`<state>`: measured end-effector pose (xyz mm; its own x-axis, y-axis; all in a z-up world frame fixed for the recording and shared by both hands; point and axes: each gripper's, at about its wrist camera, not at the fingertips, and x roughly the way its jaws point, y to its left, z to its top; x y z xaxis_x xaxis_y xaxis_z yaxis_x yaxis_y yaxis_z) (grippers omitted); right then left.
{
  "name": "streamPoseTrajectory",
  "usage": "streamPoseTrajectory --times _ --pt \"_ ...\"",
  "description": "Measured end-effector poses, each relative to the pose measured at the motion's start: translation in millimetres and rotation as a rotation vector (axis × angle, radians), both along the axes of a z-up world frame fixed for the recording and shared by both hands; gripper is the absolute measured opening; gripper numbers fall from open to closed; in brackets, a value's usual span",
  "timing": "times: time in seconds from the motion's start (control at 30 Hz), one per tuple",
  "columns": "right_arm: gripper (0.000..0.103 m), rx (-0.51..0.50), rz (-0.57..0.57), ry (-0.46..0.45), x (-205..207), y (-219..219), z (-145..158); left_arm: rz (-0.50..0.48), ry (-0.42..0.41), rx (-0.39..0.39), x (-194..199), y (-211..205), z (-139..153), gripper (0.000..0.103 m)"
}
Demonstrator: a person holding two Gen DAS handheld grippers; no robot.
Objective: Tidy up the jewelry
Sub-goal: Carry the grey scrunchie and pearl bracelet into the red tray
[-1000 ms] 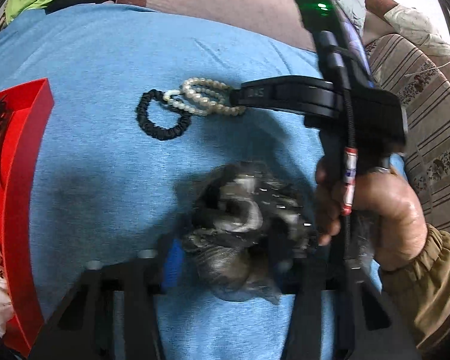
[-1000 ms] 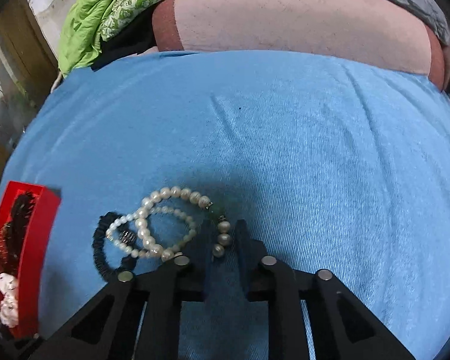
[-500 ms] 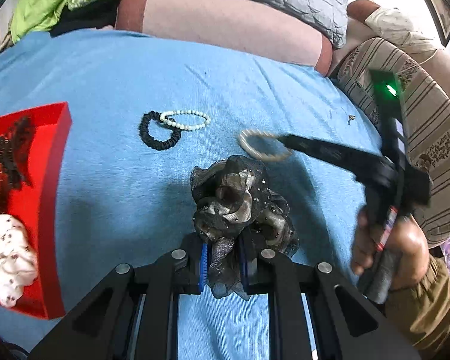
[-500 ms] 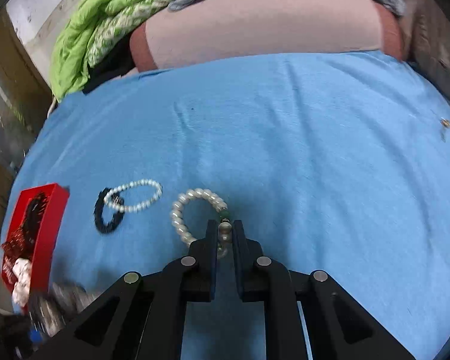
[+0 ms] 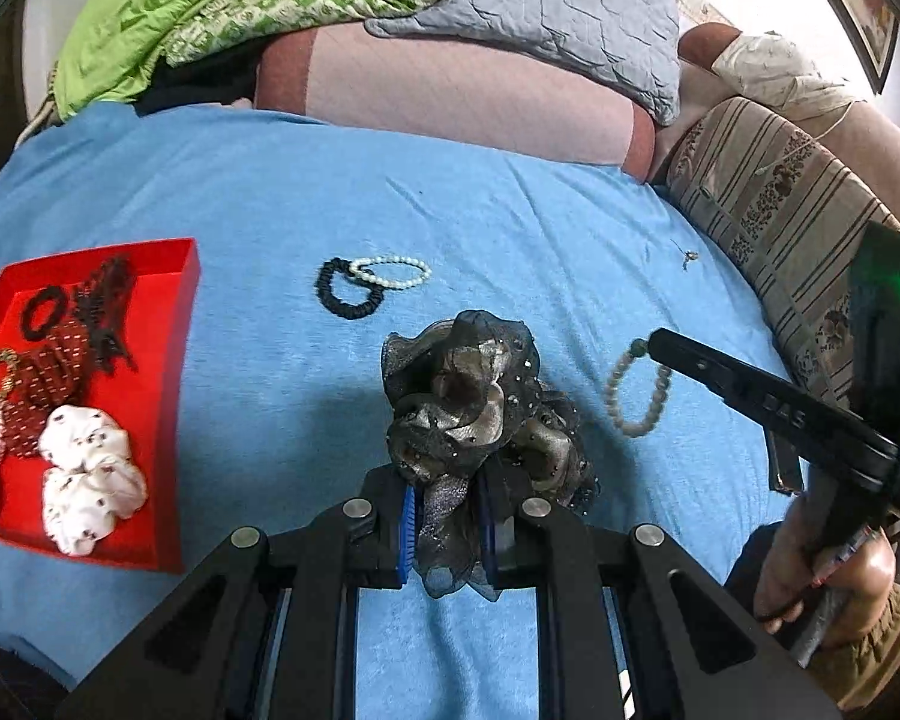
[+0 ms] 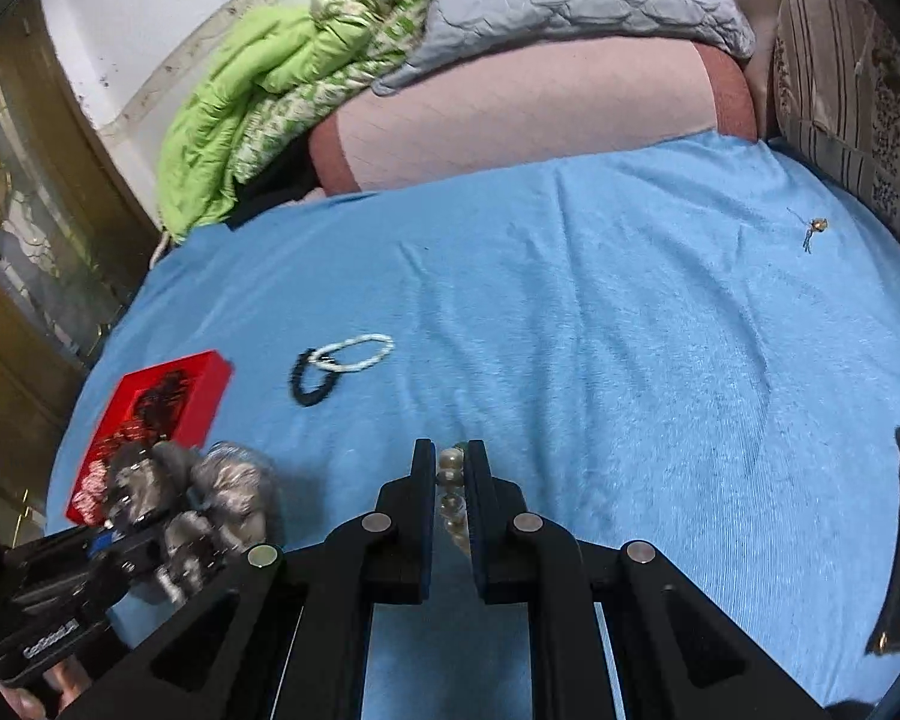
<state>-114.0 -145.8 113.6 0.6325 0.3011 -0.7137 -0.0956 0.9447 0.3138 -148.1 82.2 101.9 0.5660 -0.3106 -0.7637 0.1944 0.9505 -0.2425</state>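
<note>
At the far left a red tray point(image 5: 183, 324) sits on the blue bedsheet point(image 5: 510, 216), already holding a white spotted scrunchie point(image 5: 90, 474), red patterned ones and dark hair ties — so part of the sorting looks done. Near the middle of the sheet a black hair tie point(image 5: 347, 299) lies overlapped by a small white bead bracelet point(image 5: 393, 273); both are untouched and still to be put away. Just in front of them the left gripper point(image 5: 447, 531) has its fingers closed on a grey sheer scrunchie point(image 5: 474, 408), lifted clear of the tray and not yet placed. Farther right, the right gripper point(image 6: 448, 483) pinches a pearl bracelet point(image 5: 636, 387), which dangles above the sheet, well apart from the tray. At the far right edge a tiny metallic piece point(image 6: 813, 231) rests on the sheet — possibly an earring, too small to tell. Judging from this, two items are in hand and at least two or three remain.
</note>
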Motion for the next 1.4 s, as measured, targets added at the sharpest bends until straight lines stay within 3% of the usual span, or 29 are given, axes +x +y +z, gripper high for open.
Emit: streamPoseTrajectory --times 0.33,0.63,0.83,1.17,1.4 --pt "0.011 0.013 0.089 -0.032 -22.7 38.2 24.7 0.117 -0.036 0.007 -22.7 51.4 15.8 0.015" --pt "0.011 -0.017 0.25 -0.07 -17.0 117.0 50.6 0.371 -0.059 -0.004 -22.3 160.7 34.9 0.015" --pt "0.011 -0.038 0.365 -0.092 -4.4 176.2 67.1 0.484 -0.057 0.013 -12.1 220.4 40.6 0.016" --pt "0.011 -0.047 0.449 -0.05 45.1 255.2 54.6 0.497 0.013 0.047 42.1 268.0 17.8 0.016" --pt "0.011 -0.125 0.446 -0.029 90.8 297.2 29.9 0.456 0.06 0.038 88.1 277.3 -7.0 0.016"
